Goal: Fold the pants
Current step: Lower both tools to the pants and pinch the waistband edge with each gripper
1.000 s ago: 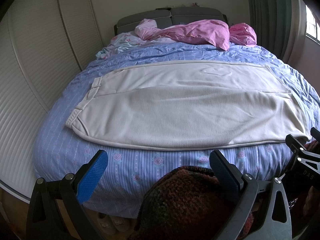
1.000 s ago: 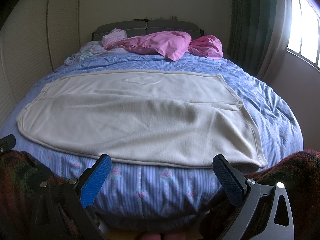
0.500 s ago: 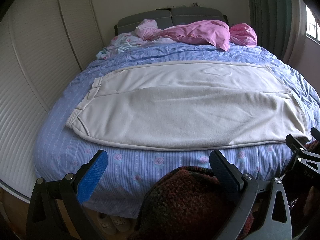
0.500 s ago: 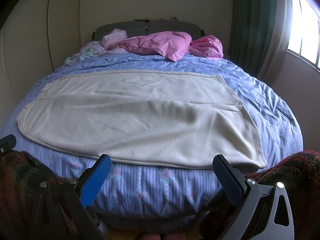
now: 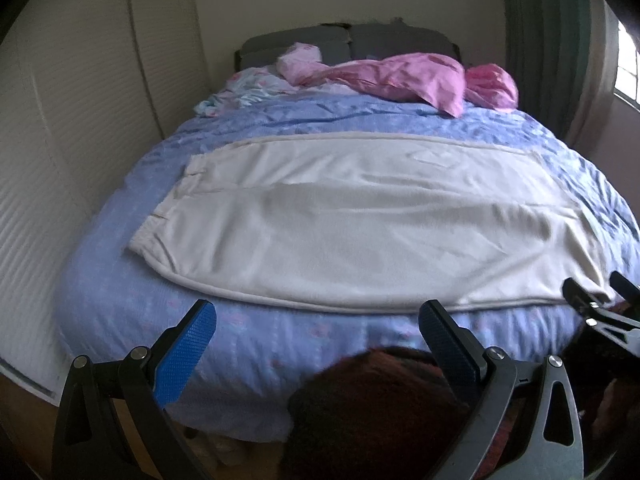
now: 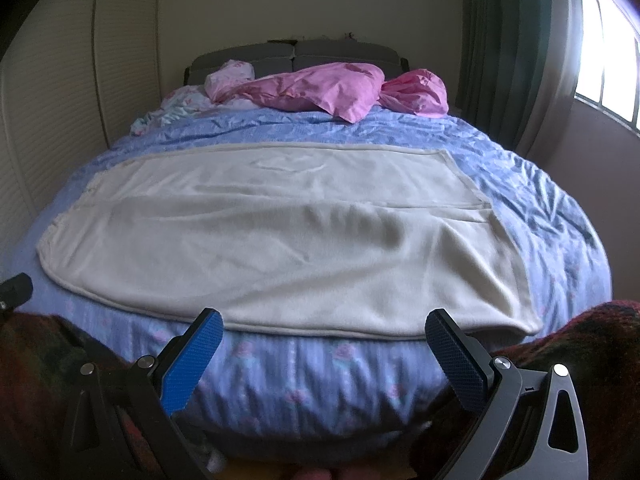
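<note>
Both the left gripper and right gripper, jaws wide and empty, have edged closer to the cream pants spread across the blue bed (first fold apparently imminent).

No text, label, brand, number or sign is showing legibly in either wrist view.
</note>
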`<state>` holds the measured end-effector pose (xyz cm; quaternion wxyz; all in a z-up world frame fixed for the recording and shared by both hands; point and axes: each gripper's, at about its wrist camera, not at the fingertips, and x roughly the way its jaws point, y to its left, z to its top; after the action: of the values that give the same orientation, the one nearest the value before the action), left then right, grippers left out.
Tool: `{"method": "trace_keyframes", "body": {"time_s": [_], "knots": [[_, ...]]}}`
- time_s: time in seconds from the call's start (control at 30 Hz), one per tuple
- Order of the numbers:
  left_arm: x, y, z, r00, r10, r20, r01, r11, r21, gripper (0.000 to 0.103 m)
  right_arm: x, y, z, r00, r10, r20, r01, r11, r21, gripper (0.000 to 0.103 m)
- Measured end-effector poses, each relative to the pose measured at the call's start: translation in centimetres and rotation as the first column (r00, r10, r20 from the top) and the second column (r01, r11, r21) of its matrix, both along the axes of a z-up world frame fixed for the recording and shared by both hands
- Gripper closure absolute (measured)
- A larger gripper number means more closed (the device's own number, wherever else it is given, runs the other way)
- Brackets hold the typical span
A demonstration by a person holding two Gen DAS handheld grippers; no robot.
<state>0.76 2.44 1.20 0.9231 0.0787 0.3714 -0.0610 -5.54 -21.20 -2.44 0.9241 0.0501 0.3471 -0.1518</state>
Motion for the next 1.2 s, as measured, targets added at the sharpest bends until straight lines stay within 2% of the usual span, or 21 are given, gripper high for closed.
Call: {"method": "trace_keyframes", "body": {"time_s": [0.17,0.23,0.3,0.4,0.57,0.73,0.87,1.03,1.2], "knots": [[2.7,2.7,0.2,0.998,0.064,0.014,-0.063,0.998,-0.015,0.0,2.7,1.2,1.0,1.0,0.006,0.03,-0.008,0.999,0.043,0.0],[4.0,3.8,-0.1,0.997,0.081,-0.001,-0.081,0.996,-0.022,0.0,4.1,2.1,0.9,0.999,0.019,0.027,-0.02,0.999,0.033,0.0],[5.5,4.7,-0.8,0.996,0.081,-0.034,-0.082,0.996,-0.036,0.0,5.6,2.9,0.2,0.999,0.039,0.012,-0.039,0.998,0.048,0.0],[7.3,5.5,-2.3,0.994,0.089,-0.064,-0.09,0.996,-0.011,0.0,7.2,3.3,-1.3,1.0,0.023,-0.018,-0.022,0.996,0.085,0.0],[10.8,7.1,-4.2,0.985,0.12,-0.125,-0.124,0.992,-0.022,0.0,10.4,2.7,-3.9,0.992,-0.024,-0.122,0.052,0.972,0.23,0.0],[13.0,8.6,-5.1,0.975,0.194,-0.111,-0.191,0.981,0.032,0.0,13.3,3.3,-4.7,0.985,-0.067,-0.157,0.098,0.975,0.201,0.001],[13.5,9.9,-7.3,0.966,0.202,-0.164,-0.205,0.979,-0.001,0.0,12.7,3.7,-5.9,0.978,-0.091,-0.187,0.125,0.976,0.179,0.001],[13.1,9.9,-10.1,0.963,0.216,-0.162,-0.211,0.976,0.047,0.0,10.5,2.6,-8.8,0.966,-0.119,-0.23,0.181,0.945,0.273,0.001],[13.2,10.1,-11.5,0.963,0.213,-0.164,-0.212,0.977,0.028,0.001,9.4,1.7,-10.1,0.963,-0.143,-0.229,0.216,0.916,0.339,0.002]]}}
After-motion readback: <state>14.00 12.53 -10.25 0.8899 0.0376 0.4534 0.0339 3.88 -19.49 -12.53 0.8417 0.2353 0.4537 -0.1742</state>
